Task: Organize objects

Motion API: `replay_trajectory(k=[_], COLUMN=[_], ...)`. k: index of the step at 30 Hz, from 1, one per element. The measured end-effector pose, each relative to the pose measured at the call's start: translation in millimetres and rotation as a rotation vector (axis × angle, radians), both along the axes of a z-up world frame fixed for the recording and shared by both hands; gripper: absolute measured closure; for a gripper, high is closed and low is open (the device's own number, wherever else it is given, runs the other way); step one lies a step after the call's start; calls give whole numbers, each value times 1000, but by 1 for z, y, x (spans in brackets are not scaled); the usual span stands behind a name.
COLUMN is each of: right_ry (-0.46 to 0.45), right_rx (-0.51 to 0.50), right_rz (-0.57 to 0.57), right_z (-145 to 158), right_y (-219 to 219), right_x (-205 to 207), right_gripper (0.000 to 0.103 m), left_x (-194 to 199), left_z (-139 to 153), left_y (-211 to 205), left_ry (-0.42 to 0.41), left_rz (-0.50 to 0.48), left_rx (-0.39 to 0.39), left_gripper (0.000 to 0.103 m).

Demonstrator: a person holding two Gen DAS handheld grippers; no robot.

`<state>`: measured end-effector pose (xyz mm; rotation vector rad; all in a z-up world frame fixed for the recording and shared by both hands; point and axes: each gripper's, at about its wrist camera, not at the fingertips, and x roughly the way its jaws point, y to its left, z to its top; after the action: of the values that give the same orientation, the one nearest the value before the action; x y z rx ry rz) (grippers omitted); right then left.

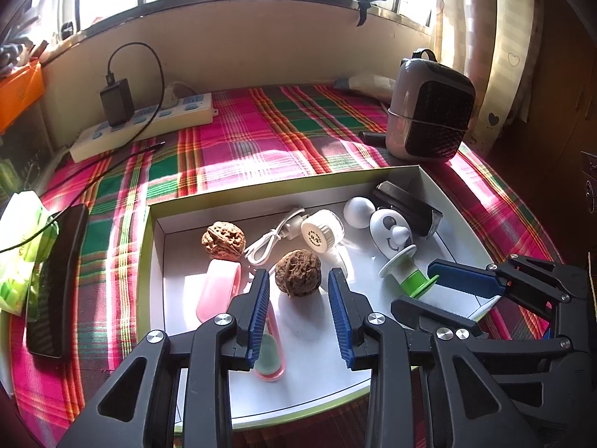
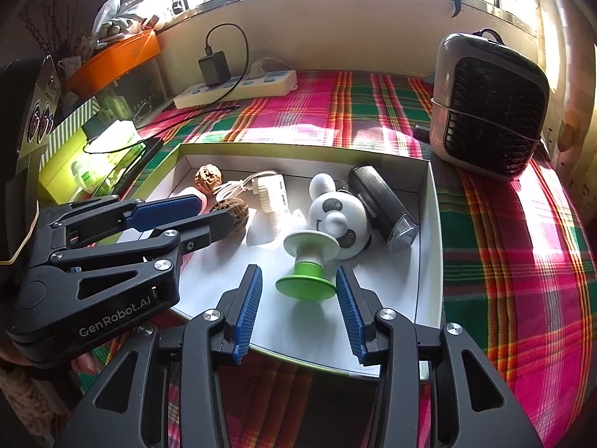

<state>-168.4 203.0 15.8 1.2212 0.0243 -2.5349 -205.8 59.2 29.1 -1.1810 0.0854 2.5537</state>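
Note:
A shallow white box with a green rim holds the objects. My left gripper is open, its fingers on either side of a brown walnut, not touching it. A second walnut lies further back. My right gripper is open, its fingers flanking the green base of a white and green spool. A panda toy, a black bike light, a white plug with cable and a pink case also lie in the box.
The box rests on a plaid cloth. A grey fan heater stands back right. A white power strip with a black charger lies back left. A black phone and green packets lie left of the box.

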Motion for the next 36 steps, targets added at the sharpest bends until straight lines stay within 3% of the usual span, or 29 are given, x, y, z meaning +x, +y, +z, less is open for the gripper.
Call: replay_trajectory(k=[7, 36], right_ry=[17, 83], right_rx=[-19, -5], right_rz=[-10, -28], right_z=[7, 17], right_y=[2, 0], right_x=[12, 70], right_gripper=[60, 60], left_x=[22, 99], left_z=[10, 7], left_y=[-2, -11], left_ry=[41, 59], left_rz=[33, 153], left_rx=[-26, -37], left_gripper=[72, 72])
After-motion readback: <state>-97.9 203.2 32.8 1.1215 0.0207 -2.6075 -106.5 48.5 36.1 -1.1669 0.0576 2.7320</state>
